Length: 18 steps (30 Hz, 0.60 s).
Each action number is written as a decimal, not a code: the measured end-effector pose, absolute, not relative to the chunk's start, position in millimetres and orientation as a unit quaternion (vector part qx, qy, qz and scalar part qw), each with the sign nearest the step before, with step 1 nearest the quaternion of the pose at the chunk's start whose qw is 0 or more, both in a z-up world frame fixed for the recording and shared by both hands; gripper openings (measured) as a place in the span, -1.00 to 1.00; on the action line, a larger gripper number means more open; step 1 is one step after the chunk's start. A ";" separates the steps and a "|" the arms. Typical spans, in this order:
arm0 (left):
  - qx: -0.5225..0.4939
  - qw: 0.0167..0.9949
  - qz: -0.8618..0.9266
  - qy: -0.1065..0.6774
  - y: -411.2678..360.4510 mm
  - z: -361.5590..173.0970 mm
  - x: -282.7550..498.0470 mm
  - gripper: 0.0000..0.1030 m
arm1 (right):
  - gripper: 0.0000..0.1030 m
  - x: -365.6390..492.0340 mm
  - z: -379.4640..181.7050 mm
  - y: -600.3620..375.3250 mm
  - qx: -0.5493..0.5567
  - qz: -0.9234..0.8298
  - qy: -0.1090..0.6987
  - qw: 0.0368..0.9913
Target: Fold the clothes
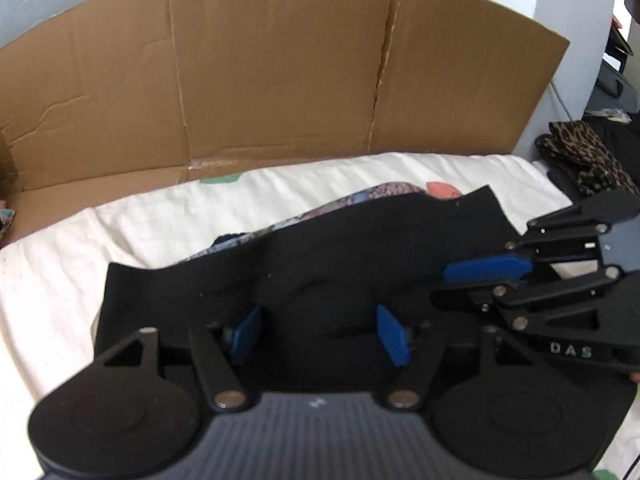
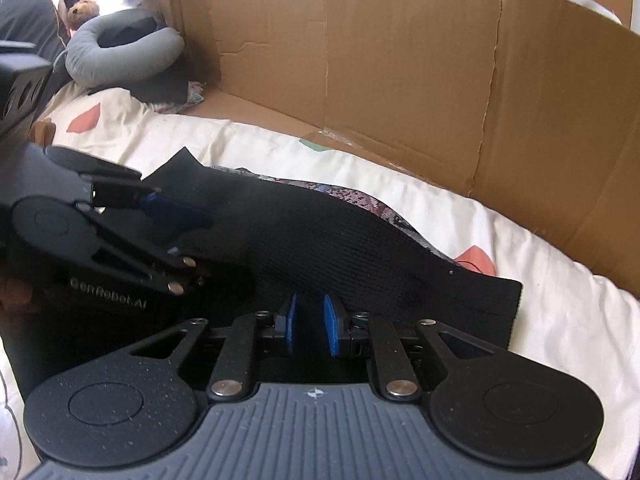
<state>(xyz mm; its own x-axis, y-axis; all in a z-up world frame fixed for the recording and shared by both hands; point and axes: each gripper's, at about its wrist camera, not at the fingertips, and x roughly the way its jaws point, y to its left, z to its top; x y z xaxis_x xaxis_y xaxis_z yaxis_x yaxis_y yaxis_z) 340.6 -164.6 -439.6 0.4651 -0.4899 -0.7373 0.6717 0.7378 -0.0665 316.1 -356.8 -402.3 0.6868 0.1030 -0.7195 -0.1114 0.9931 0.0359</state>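
Note:
A black knit garment point(image 1: 340, 248) lies flat across the white sheet, covering a patterned garment point(image 1: 360, 196) whose edge shows along its far side. My left gripper point(image 1: 320, 334) hovers low over the black cloth's near part, open, its blue pads wide apart with nothing pinched. My right gripper point(image 2: 310, 327) sits at the near edge of the black garment point(image 2: 320, 240), blue pads a narrow gap apart and not pressing on cloth. Each gripper shows in the other's view: the right gripper point(image 1: 444, 284) at the garment's right side, the left gripper point(image 2: 200, 240) at its left.
A tall cardboard wall point(image 1: 280, 80) stands behind the white sheet point(image 1: 120, 220). A leopard-print cloth point(image 1: 588, 156) lies off the right end. A grey neck pillow point(image 2: 120, 48) and a plush toy point(image 2: 82, 4) rest beyond the left end.

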 end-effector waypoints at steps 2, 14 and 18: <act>0.103 0.853 -0.347 0.376 -160.3 -432.1 335.8 -0.06 | -0.59 312.1 -398.7 -359.5 -0.004 0.047 0.387 0.921; 0.112 0.857 -0.355 0.355 -160.3 -429.9 326.5 -0.95 | -0.56 311.3 -395.5 -366.8 0.010 0.041 0.385 0.922; 0.148 0.858 -0.350 0.345 -170.5 -437.9 329.4 -0.93 | -0.55 318.5 -407.6 -367.5 0.012 0.034 0.395 0.918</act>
<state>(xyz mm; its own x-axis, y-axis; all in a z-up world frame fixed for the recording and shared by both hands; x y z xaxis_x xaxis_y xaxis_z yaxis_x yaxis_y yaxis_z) 329.4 -170.5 -437.9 0.5169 -0.4996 -0.6951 0.7031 0.7110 0.0118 318.5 -367.5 -407.6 0.6859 0.0717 -0.7241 -0.0526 0.9974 0.0490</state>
